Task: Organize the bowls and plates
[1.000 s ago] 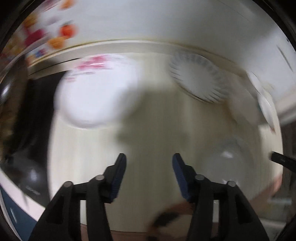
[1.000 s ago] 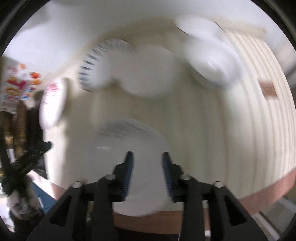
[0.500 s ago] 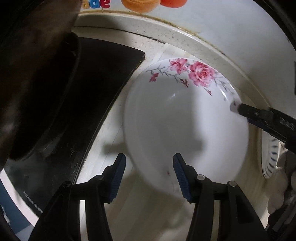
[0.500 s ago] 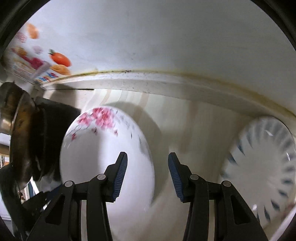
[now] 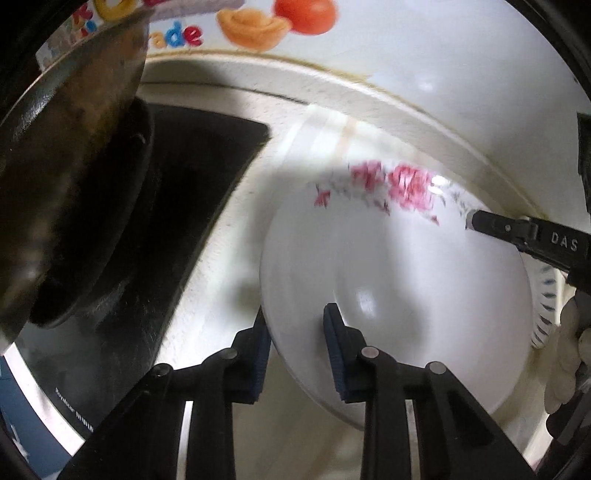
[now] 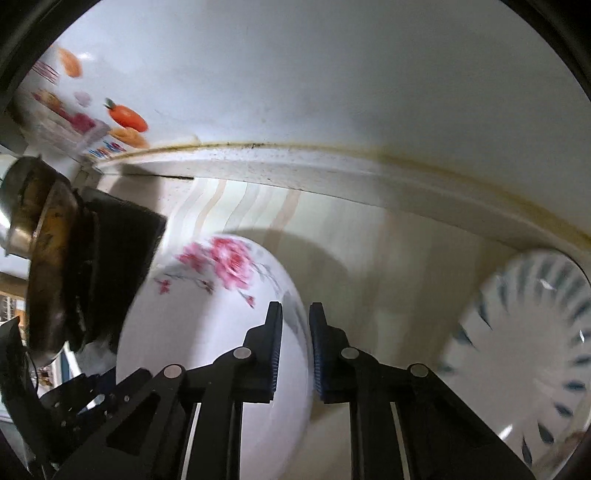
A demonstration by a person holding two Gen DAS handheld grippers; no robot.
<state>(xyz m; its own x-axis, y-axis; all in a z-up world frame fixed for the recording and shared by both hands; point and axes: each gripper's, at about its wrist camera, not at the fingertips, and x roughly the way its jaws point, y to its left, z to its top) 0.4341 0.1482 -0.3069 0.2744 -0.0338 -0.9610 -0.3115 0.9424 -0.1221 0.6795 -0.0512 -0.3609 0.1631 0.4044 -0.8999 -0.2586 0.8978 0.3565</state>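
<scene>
A white plate with pink flowers (image 5: 424, 266) is tilted above the counter, held at two sides. My left gripper (image 5: 297, 334) is shut on its near left rim. My right gripper (image 6: 295, 345) is shut on its right rim; the plate shows in the right wrist view (image 6: 207, 317), and the right gripper's fingers reach in at the right of the left wrist view (image 5: 517, 230). A white plate with blue radial marks (image 6: 528, 339) lies on the counter to the right; its edge shows behind the flowered plate in the left wrist view (image 5: 546, 299).
A black stove top (image 5: 177, 206) with a dark worn wok (image 5: 70, 166) stands to the left. The white wall and counter backsplash (image 6: 332, 166) run along the back. A colourful printed sticker (image 5: 258, 22) is on the wall.
Both grippers closed on the flowered plate's rim from opposite sides. The plate has lifted and tilted off the counter.
</scene>
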